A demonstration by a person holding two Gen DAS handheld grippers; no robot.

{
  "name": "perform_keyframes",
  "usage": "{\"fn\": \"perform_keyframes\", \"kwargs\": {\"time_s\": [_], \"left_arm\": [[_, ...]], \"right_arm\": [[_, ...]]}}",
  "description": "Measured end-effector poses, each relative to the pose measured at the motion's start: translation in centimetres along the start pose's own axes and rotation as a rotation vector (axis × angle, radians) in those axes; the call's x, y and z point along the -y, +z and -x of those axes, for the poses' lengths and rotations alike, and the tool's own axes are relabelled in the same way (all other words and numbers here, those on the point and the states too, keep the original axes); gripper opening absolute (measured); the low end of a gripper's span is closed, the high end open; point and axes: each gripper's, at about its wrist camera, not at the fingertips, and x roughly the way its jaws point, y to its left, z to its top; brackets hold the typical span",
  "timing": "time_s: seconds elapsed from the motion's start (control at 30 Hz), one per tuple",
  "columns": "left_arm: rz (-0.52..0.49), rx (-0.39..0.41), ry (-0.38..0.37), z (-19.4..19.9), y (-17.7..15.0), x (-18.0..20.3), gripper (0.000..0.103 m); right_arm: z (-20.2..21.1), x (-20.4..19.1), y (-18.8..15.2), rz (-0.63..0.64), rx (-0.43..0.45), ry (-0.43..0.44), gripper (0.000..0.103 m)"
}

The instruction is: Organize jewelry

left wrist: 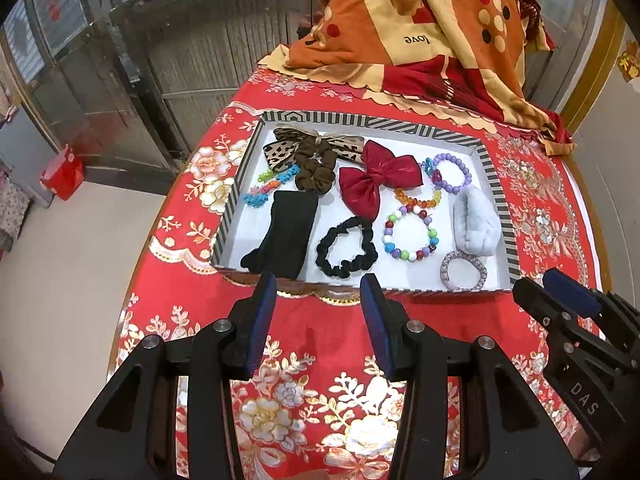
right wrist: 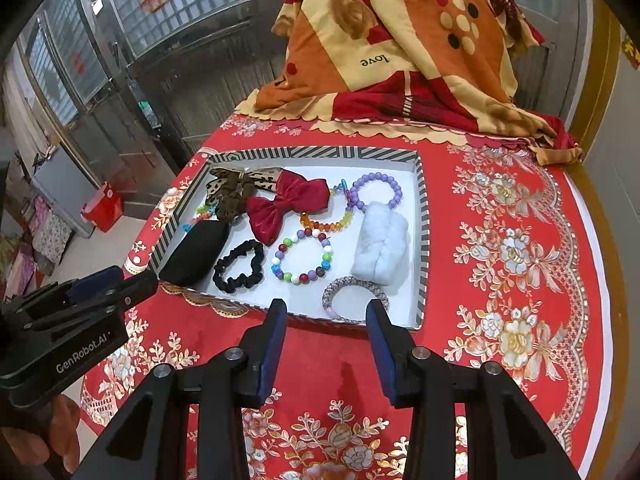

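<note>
A striped-rim white tray [left wrist: 496,196] [right wrist: 418,240] lies on the red floral tablecloth. It holds a red bow [left wrist: 374,180] [right wrist: 288,204], a leopard bow [left wrist: 288,146], a brown scrunchie [left wrist: 316,168], a black scrunchie [left wrist: 346,250] [right wrist: 238,266], a black cloth band [left wrist: 282,232] [right wrist: 194,252], bead bracelets [left wrist: 410,234] [right wrist: 302,258], a purple bracelet [left wrist: 452,172] [right wrist: 374,192], a grey fluffy scrunchie [left wrist: 476,220] [right wrist: 380,246] and a silver bracelet [left wrist: 464,270] [right wrist: 354,300]. My left gripper [left wrist: 318,324] and right gripper [right wrist: 326,350] are both open and empty, just in front of the tray's near edge.
A folded orange, red and cream blanket [left wrist: 424,28] [right wrist: 400,48] lies at the table's far end. The table's left edge drops to the floor, where a red box [left wrist: 62,172] [right wrist: 102,208] stands. Metal-framed doors [left wrist: 120,60] stand at the left.
</note>
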Motion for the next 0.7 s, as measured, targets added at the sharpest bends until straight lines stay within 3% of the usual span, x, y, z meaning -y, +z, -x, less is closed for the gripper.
{"fn": "perform_keyframes", "kwargs": {"time_s": [0.7], "left_arm": [[-0.003, 0.042, 0.008, 2.6, -0.9, 0.5, 0.043]], "right_arm": [[2.0, 0.0, -0.2, 0.002, 0.021, -0.007, 0.04]]}}
